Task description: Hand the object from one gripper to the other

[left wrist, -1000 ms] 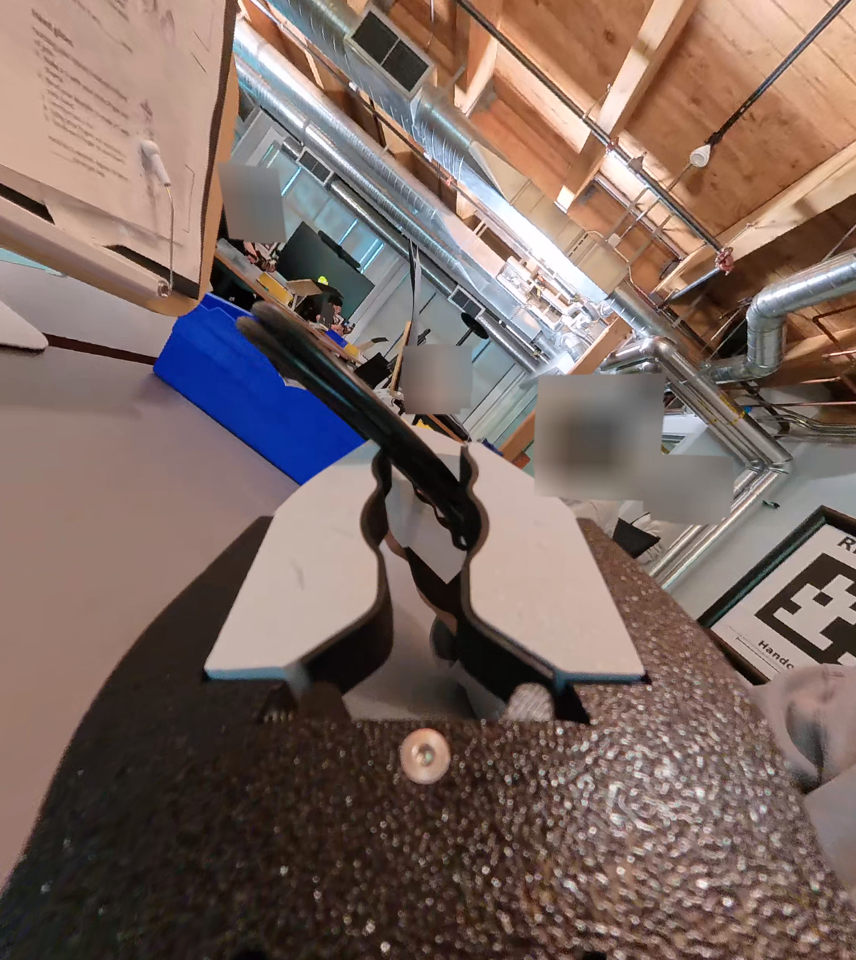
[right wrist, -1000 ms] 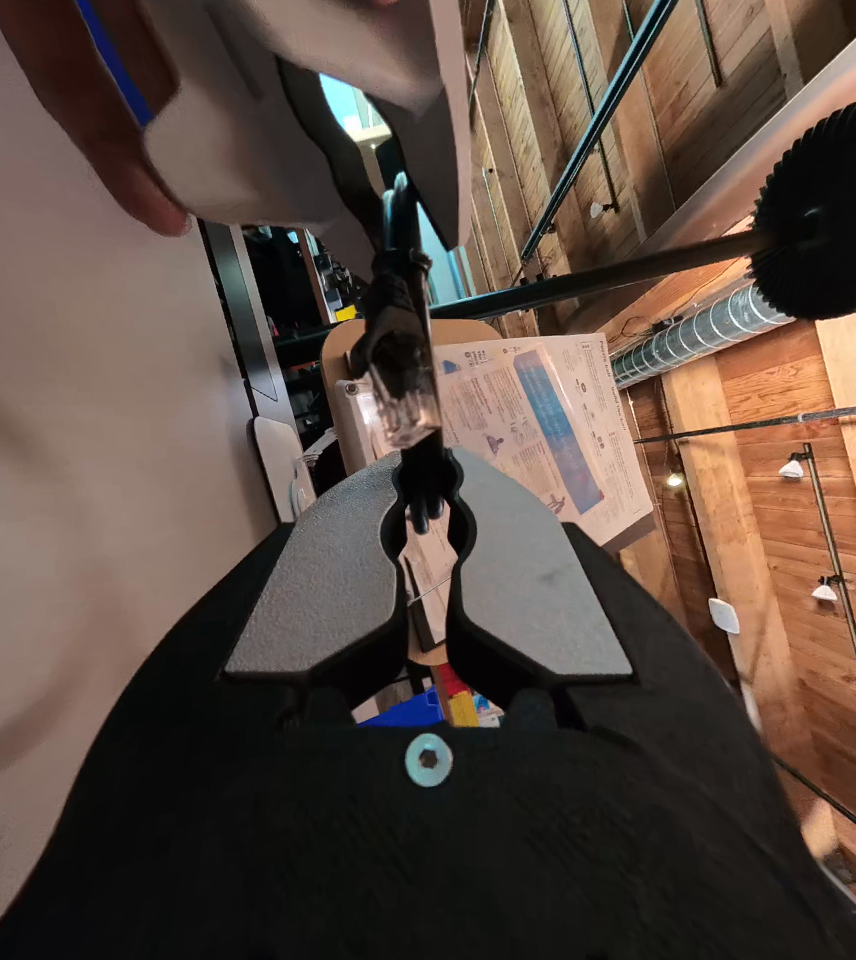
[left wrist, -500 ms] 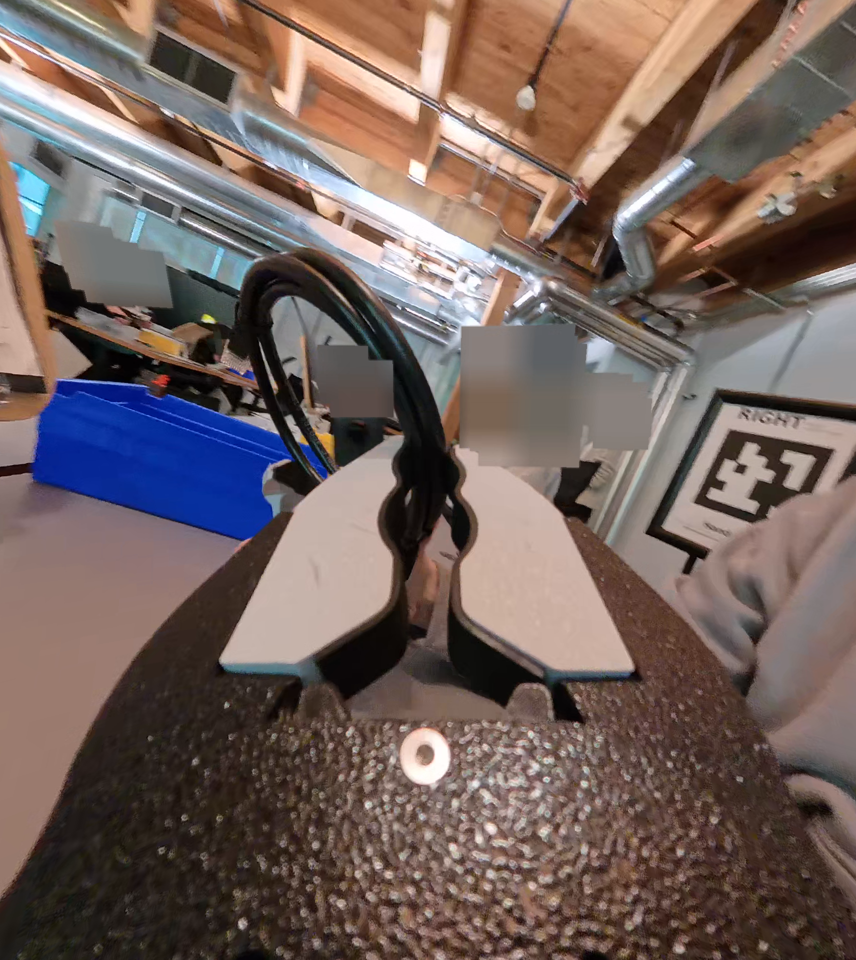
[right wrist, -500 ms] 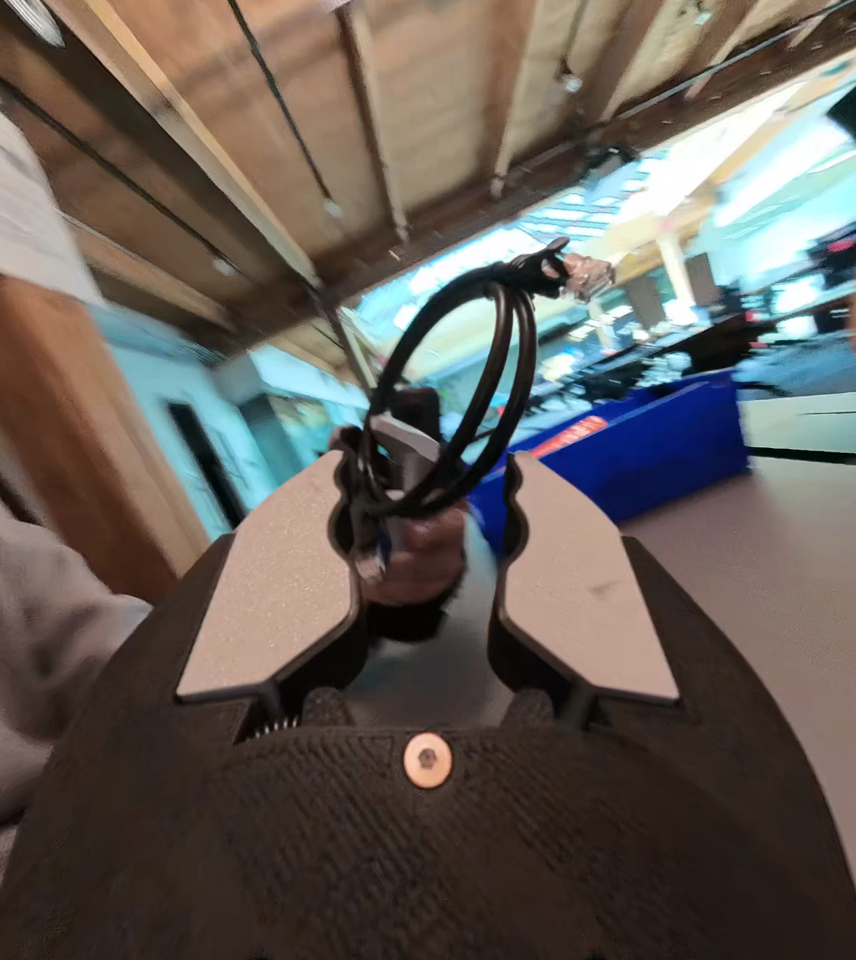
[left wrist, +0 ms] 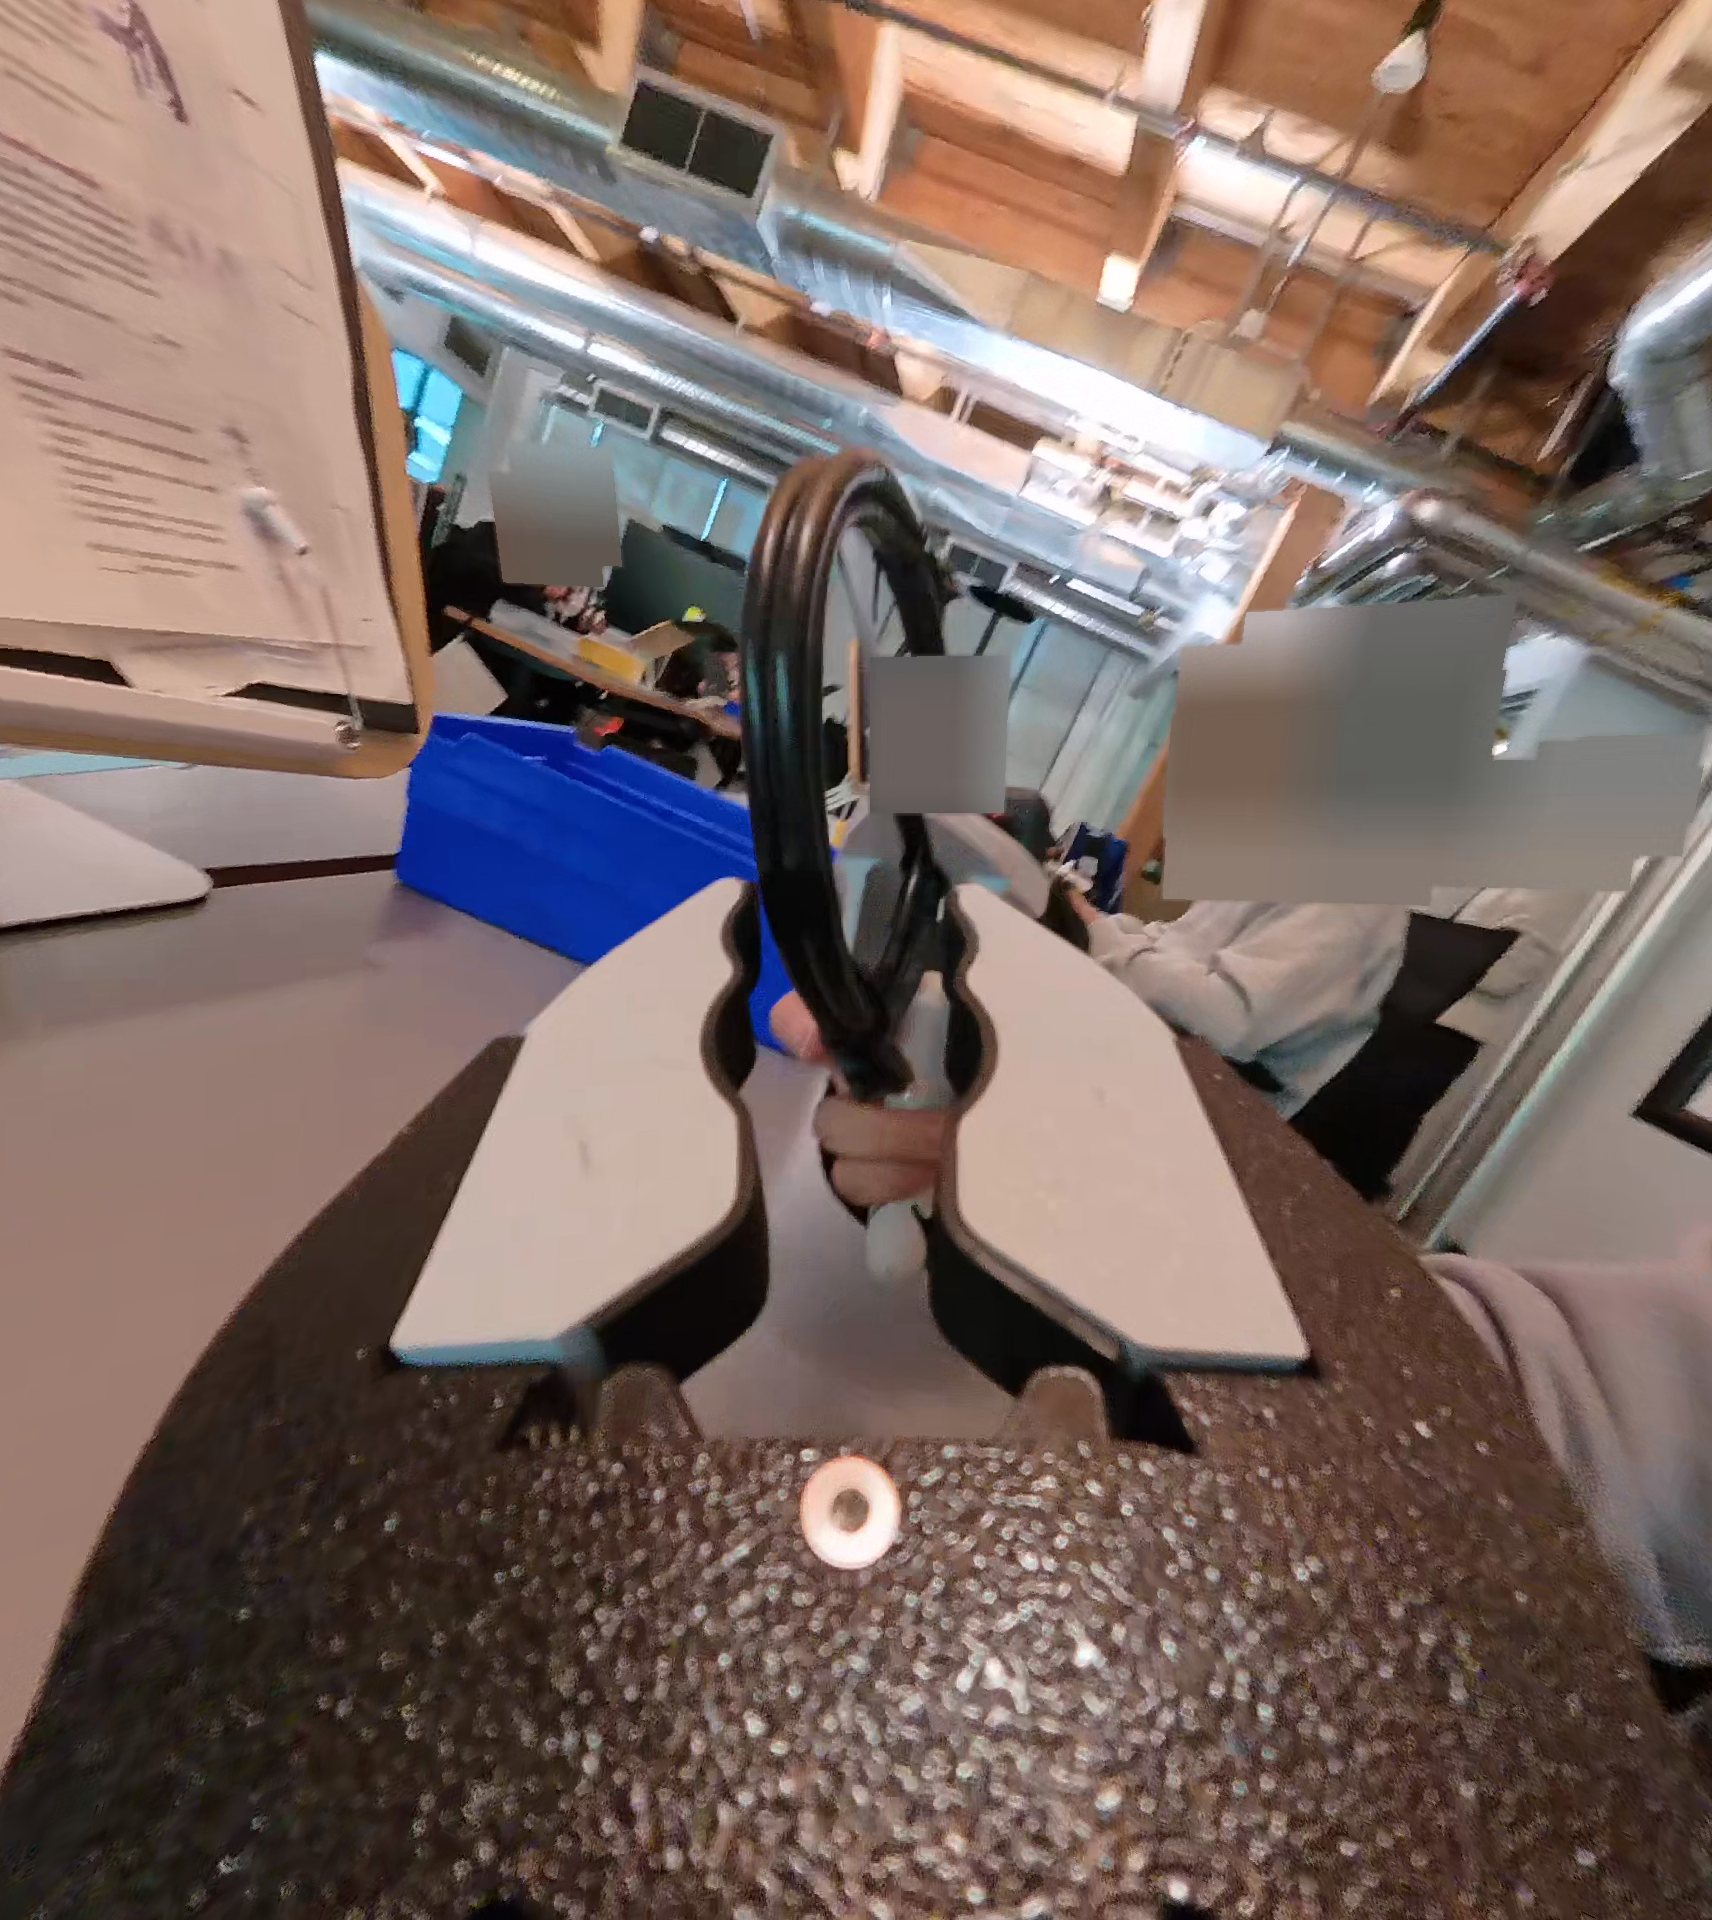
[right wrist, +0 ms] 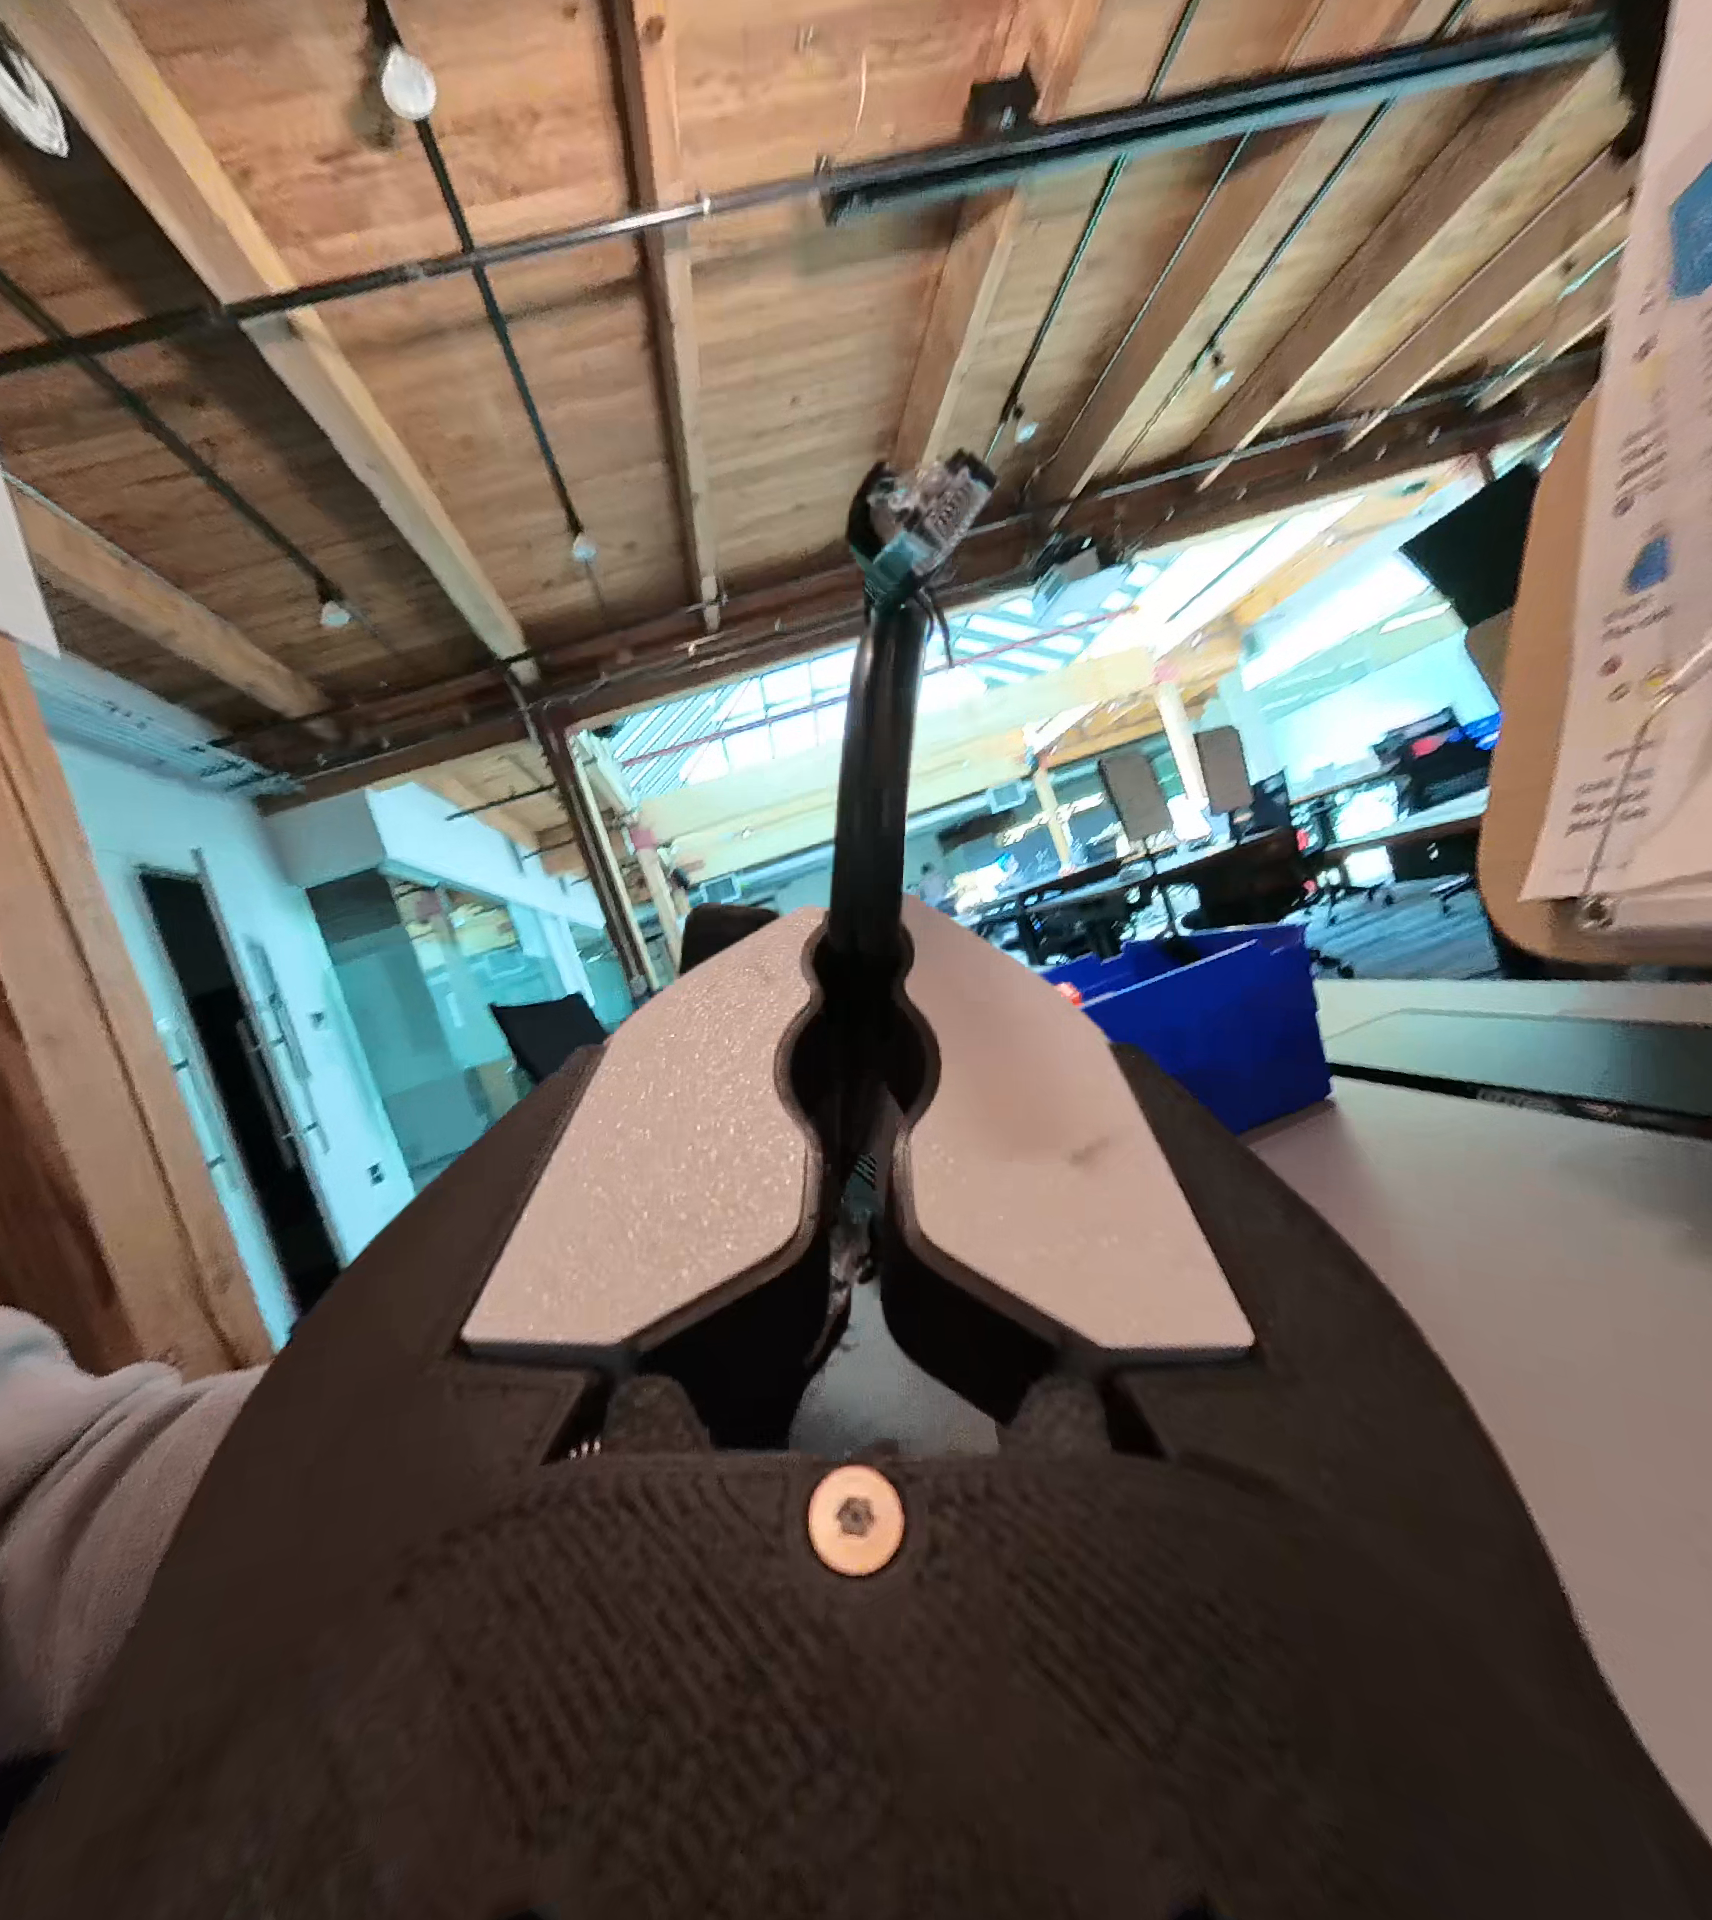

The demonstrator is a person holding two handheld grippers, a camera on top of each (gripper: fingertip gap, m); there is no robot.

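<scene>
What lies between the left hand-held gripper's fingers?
The coiled black cable, seen in the left wrist view; the right hand-held gripper is shut on it.

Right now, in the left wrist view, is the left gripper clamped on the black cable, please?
No, the left gripper stands open, with a clear gap between its fingers and the coiled black cable.
</scene>
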